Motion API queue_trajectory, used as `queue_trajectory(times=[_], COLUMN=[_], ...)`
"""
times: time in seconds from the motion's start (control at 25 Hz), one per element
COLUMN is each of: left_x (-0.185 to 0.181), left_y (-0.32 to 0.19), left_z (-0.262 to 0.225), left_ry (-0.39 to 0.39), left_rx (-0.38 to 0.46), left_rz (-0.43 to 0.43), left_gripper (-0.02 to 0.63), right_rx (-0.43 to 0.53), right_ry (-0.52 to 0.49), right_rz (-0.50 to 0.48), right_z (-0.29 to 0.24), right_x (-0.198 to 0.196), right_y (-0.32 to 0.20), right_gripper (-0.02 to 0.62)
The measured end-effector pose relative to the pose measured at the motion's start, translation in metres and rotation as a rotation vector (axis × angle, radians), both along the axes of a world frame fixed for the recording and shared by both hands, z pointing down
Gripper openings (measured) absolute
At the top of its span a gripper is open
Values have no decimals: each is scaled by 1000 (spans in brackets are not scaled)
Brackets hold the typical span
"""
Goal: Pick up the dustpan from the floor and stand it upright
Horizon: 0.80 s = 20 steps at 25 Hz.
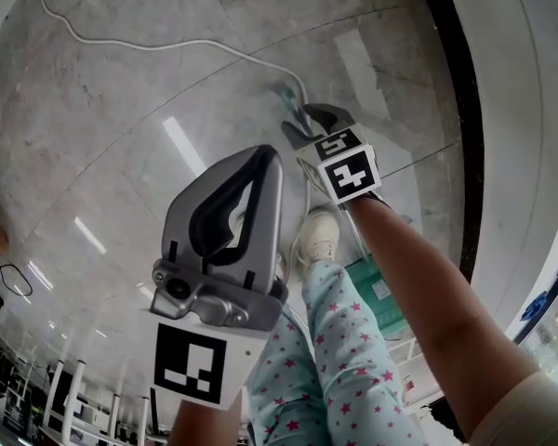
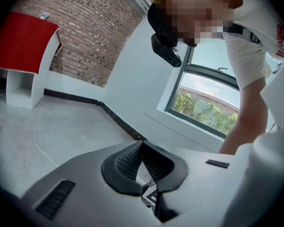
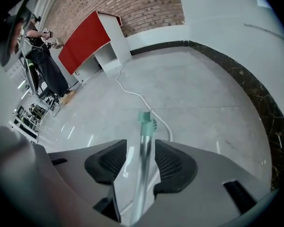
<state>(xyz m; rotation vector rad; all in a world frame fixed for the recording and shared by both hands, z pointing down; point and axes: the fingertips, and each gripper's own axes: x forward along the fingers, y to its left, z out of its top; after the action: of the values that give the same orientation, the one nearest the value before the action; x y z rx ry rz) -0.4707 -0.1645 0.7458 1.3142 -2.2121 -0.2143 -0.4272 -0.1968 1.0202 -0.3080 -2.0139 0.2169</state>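
The dustpan lies on the floor, its green pan (image 1: 379,300) beside my foot and its long metal handle (image 3: 143,160) running away to a teal end cap (image 3: 145,118) (image 1: 286,94). My right gripper (image 1: 309,121) (image 3: 141,143) reaches low over the floor and is open; the handle passes between its ribbed pads, nearer the right one, with a gap on the left side. My left gripper (image 1: 265,153) (image 2: 142,145) hangs higher, close to the head camera. Its tips meet and it is shut on nothing.
A white cable (image 1: 167,46) (image 3: 132,92) snakes over the grey floor past the handle's end. A red and white cabinet (image 3: 92,41) (image 2: 23,51) stands by the brick wall. A dark skirting strip (image 1: 465,110) edges the white wall on the right. My shoe (image 1: 318,235) is next to the pan. Another person (image 3: 45,65) stands far off.
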Motion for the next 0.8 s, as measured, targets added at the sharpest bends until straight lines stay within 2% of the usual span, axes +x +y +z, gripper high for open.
queue_trajectory(times=[0.16, 0.24, 0.48, 0.64, 0.8], left_x=[3, 5, 8, 5, 2], left_y=[8, 9, 12, 6, 0], left_z=[7, 10, 10, -4, -29], left_ry=[11, 18, 20, -1, -22], left_rx=[-10, -12, -13, 10, 24], left_rz=[-3, -2, 9, 14, 31], left_gripper=[3, 3, 3, 3, 3], right_rx=[-6, -1, 9, 39, 46], right_ry=[64, 81, 103, 64, -17], right_rz=[1, 10, 5, 37, 70], right_z=[15, 21, 19, -9, -63], right_x=[9, 13, 18, 20, 30], right_y=[5, 2, -1, -13, -20], right_gripper=[178, 107, 101, 100, 98])
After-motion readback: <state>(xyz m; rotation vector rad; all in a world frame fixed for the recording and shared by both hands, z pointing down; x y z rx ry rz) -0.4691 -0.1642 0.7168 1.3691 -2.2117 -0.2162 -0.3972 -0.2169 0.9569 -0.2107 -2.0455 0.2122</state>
